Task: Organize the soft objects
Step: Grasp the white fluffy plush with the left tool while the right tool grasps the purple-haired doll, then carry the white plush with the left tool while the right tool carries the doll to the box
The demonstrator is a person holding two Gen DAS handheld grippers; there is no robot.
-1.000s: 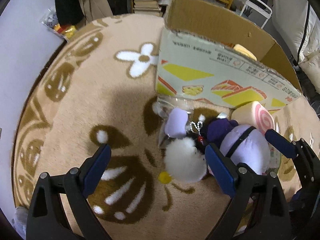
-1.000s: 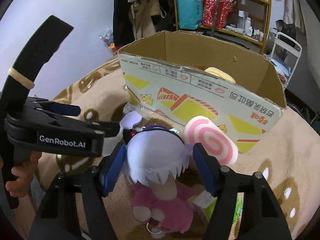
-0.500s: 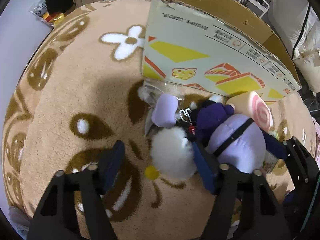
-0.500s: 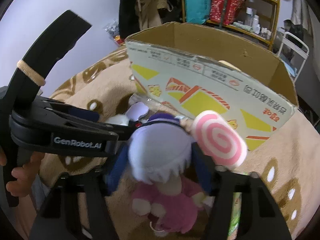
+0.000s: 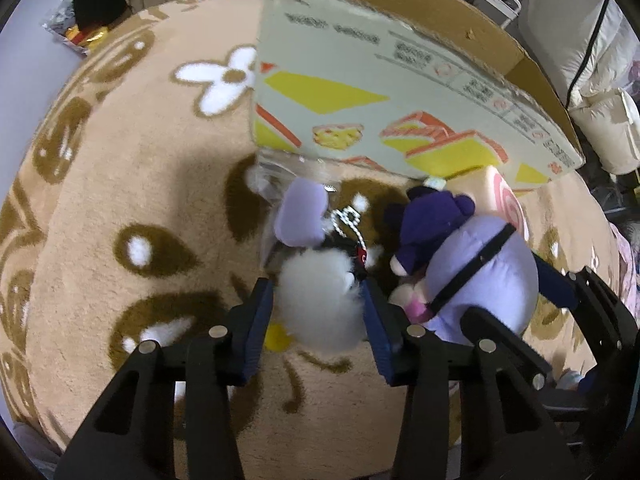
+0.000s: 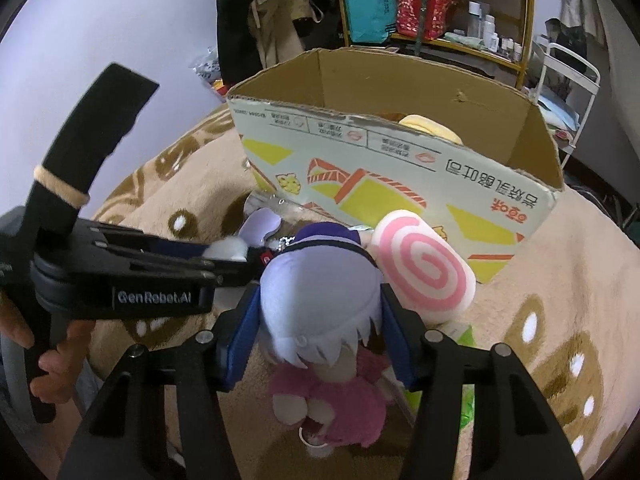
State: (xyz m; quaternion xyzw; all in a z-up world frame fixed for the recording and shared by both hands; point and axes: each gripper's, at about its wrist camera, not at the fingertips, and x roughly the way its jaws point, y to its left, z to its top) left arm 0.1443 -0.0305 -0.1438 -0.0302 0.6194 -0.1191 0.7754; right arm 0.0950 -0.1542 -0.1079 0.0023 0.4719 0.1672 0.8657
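A white fluffy pompom (image 5: 320, 308) with a lilac tag (image 5: 300, 216) and a chain lies on the rug. My left gripper (image 5: 316, 292) points steeply down over it. Its jaws are closing, and both blue pads touch the fluff. A plush doll (image 6: 320, 280) with a lilac head and pink body lies beside it, also seen in the left wrist view as the doll (image 5: 480, 272). My right gripper (image 6: 320, 296) has its jaws closing on the doll's head, pads pressed against both sides. A pink swirl plush (image 6: 424, 268) leans on the doll. Behind stands the open cardboard box (image 6: 400, 160).
A yellow plush (image 6: 428, 126) lies inside the box. The beige rug (image 5: 140, 180) with brown and white patterns spreads to the left. Shelves (image 6: 440, 8) and a white cart (image 6: 568, 76) stand at the back. A hand (image 6: 44, 368) holds the left gripper's handle.
The left jaws have come in from wide open to both sides of the white pompom, and the gripper has tipped down. The right jaws have narrowed onto the doll's head.
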